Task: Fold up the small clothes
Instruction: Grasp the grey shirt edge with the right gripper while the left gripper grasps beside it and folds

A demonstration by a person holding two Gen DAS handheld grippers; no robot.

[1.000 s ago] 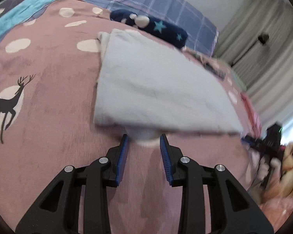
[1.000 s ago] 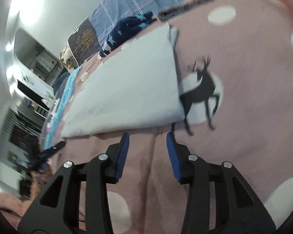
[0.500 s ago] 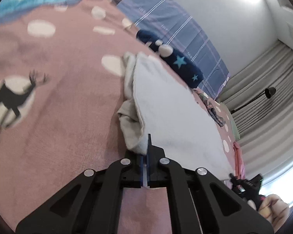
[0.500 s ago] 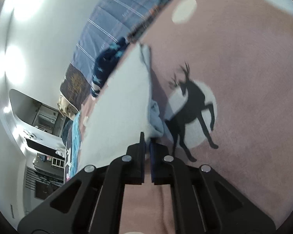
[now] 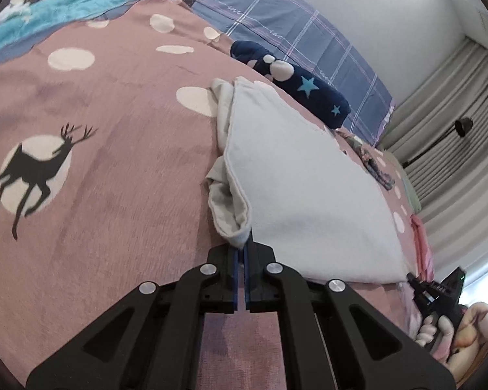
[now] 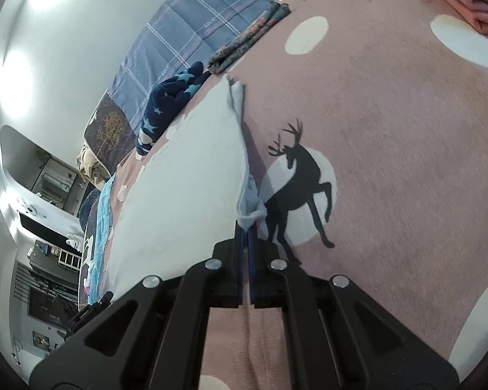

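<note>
The pale grey folded cotton garment lies on the dusty-pink deer-print bedspread; the left gripper and right gripper each pinch 1 near corner, seemingly lifted slightly

Home bedroom: a bed with pink deer-print bedspread, plaid pillow at 12 o'clock, curtains at 2 o'clock.

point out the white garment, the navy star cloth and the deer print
white garment (image 5: 309, 188), left wrist view, middle of its top layer
navy star cloth (image 5: 312, 92), left wrist view, beside a star
deer print (image 6: 301, 175), right wrist view, its body
</note>
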